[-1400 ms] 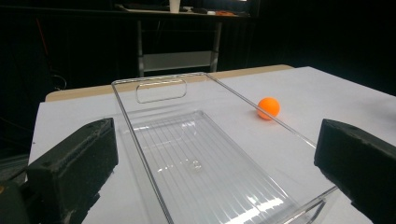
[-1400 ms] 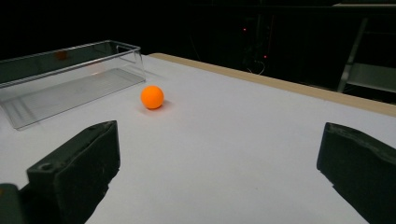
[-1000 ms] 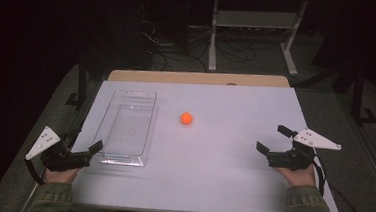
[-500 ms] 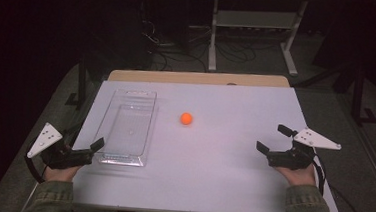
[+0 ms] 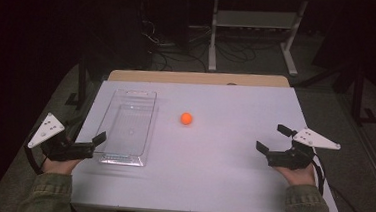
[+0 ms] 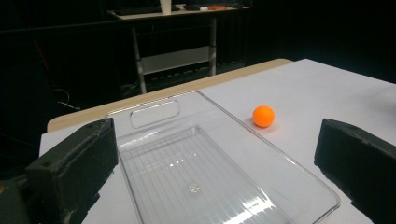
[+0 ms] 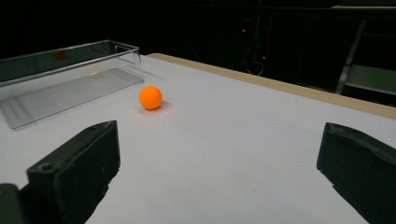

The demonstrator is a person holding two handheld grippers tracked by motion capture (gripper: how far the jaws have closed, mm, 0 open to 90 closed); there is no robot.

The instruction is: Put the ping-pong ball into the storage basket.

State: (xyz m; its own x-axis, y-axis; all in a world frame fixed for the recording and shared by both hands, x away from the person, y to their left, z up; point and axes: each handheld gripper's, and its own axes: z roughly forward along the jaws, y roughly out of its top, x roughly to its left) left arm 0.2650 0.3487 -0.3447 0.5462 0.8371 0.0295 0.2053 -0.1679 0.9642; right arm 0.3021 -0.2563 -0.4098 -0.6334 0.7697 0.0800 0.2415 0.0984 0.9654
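Ball (image 5: 186, 118) lies well ahead of both gaping, empty hand-held grippers, left (image 5: 92, 143) and right (image 5: 273, 138), beside the tray (image 5: 122, 154).

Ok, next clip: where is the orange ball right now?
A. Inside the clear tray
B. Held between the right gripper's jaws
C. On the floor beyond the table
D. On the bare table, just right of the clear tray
D. The orange ball sits on the white table beside the clear tray, not touching it; the left gripper and right gripper are both open and hold nothing.
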